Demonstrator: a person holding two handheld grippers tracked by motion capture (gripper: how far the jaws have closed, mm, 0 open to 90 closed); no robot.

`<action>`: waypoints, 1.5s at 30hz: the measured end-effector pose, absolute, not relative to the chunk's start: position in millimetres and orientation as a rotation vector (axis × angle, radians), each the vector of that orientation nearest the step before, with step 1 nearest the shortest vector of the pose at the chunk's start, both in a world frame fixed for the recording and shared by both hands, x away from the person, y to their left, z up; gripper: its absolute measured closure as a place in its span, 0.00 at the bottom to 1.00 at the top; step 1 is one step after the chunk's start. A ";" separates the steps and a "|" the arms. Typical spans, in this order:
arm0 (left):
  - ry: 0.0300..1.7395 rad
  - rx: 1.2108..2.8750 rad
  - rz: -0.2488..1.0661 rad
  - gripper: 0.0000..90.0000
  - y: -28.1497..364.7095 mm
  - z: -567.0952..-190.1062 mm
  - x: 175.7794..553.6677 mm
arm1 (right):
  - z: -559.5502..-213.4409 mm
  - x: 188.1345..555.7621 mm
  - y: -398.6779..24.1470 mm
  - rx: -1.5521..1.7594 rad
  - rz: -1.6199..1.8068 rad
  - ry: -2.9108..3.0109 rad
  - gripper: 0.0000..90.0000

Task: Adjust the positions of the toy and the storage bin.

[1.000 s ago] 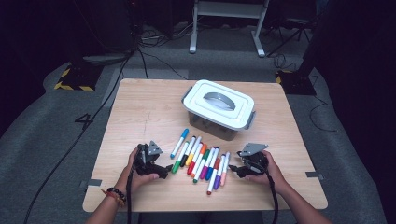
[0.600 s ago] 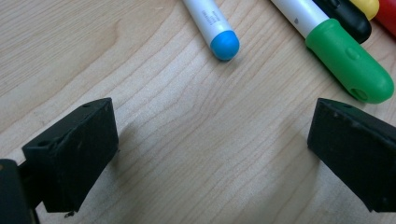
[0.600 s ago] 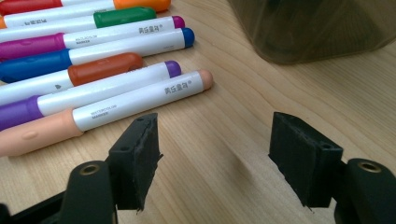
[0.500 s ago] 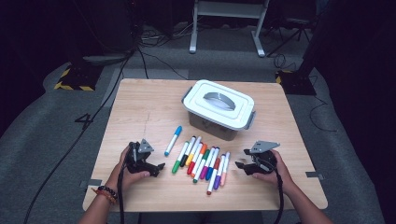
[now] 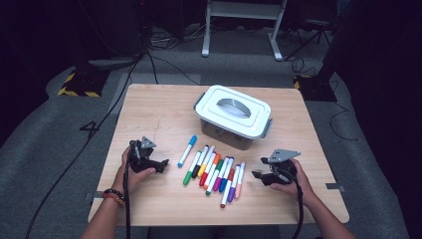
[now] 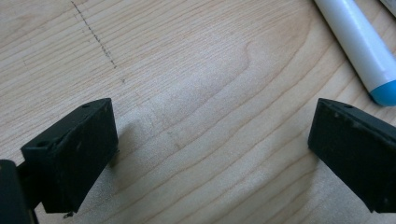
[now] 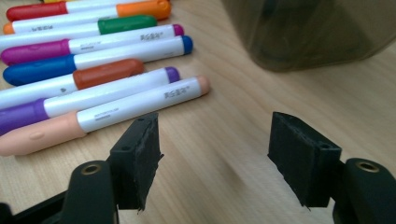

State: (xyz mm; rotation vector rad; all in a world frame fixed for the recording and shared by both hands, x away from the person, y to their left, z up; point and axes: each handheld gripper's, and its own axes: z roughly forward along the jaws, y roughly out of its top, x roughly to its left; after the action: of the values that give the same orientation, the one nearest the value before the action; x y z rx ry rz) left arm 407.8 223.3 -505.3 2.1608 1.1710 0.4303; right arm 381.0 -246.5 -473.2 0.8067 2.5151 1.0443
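Felt markers, one box and my two tools on one worktop.

I count one wooden worktop (image 5: 149, 104). On it stands one white lidded box (image 5: 233, 112). One loose blue marker (image 5: 187, 150) lies alone. Beside it is one row of markers (image 5: 215, 172), about ten, packed too tightly for an exact count; colours include green, orange, red, blue, purple and peach. I hold two tools, my left tool (image 5: 161, 163) and my right tool (image 5: 256, 175), each with two black jaws.

A lab: floor cables (image 5: 149, 64), hazard tape (image 5: 74, 92)
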 end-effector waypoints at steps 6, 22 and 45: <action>1.165 2.160 0.428 0.02 224.5 -505.6 404.1 | -438.4 391.4 -263.4 0.847 1.139 2.409 0.39; 1.110 2.190 0.414 0.02 229.5 -505.2 390.8 | -365.7 433.2 -257.5 0.786 1.126 2.361 0.42; 1.116 2.182 0.405 0.02 228.6 -505.7 387.2 | -323.9 487.6 -210.8 0.704 1.154 2.393 0.43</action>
State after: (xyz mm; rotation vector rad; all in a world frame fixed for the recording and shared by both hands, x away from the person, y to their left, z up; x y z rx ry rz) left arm 387.2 228.6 -505.7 2.1816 1.1162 0.4046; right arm 487.6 -210.8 -323.9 0.7042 2.3927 1.1542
